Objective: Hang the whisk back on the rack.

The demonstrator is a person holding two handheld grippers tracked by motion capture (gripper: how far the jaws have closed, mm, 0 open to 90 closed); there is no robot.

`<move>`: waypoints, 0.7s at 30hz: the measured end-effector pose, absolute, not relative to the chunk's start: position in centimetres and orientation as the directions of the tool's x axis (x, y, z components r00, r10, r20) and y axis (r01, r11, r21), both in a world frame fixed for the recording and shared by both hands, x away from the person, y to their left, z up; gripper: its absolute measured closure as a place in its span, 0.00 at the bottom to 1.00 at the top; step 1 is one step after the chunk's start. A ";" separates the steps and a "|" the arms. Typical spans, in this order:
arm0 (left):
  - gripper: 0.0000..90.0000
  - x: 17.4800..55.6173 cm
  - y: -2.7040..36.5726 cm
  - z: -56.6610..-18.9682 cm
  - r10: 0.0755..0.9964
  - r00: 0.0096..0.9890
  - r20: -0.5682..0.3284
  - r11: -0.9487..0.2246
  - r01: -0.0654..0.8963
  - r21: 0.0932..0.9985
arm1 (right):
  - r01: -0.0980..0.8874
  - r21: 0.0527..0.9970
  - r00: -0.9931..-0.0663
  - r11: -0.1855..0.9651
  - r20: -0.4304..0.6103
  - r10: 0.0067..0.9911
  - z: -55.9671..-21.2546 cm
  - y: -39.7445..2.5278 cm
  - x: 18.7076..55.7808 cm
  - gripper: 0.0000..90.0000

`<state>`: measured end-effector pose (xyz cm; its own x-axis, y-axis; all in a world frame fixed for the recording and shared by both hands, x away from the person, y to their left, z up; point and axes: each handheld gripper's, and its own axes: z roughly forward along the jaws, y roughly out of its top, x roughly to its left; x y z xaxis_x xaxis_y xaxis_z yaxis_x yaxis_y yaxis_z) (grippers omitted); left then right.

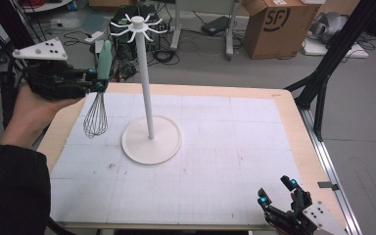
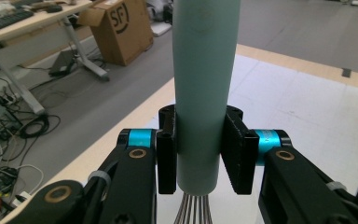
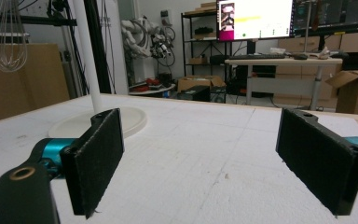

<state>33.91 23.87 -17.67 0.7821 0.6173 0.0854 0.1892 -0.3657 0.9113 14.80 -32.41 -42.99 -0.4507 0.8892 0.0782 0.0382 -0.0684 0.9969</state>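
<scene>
A whisk [image 1: 98, 98] with a pale green handle and wire loops hangs upright above the table's back left. My left gripper [image 1: 97, 78] is shut on the handle [image 2: 204, 93], with the wires [image 2: 193, 210] pointing down. The handle sits squarely between both pads in the left gripper view. A white stand [image 1: 150, 129] with a round base, a tall pole and hooked arms at the top [image 1: 137, 24] rises just right of the whisk. My right gripper [image 1: 277, 192] rests open near the front right edge, nothing between its pads [image 3: 98, 156]. The right gripper view shows the stand's base [image 3: 121, 122] and the whisk's wires [image 3: 7, 39].
A white gridded mat [image 1: 215, 147] covers the wooden table. Behind the table the floor holds cables, desk legs and a cardboard box [image 1: 276, 24]. A black tripod leg [image 1: 325, 63] stands at the right rear corner.
</scene>
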 end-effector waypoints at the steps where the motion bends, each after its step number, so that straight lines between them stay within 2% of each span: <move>1: 0.77 34.0 23.9 -17.4 0.619 0.781 0.086 -0.364 0.187 0.912 | 0.040 0.997 -0.451 -0.072 0.082 0.889 -43.0 -32.4 14.8 0.16; 6: 0.77 34.3 23.3 -16.6 0.616 0.784 0.081 -0.342 0.173 0.923 | 0.040 0.996 -0.449 -0.079 0.089 0.889 -43.0 -32.5 15.0 0.16; 21: 0.77 35.8 22.4 -16.1 0.622 0.776 0.102 -0.384 0.190 0.904 | 0.052 0.994 -0.451 -0.093 0.106 0.886 -43.1 -32.6 15.4 0.16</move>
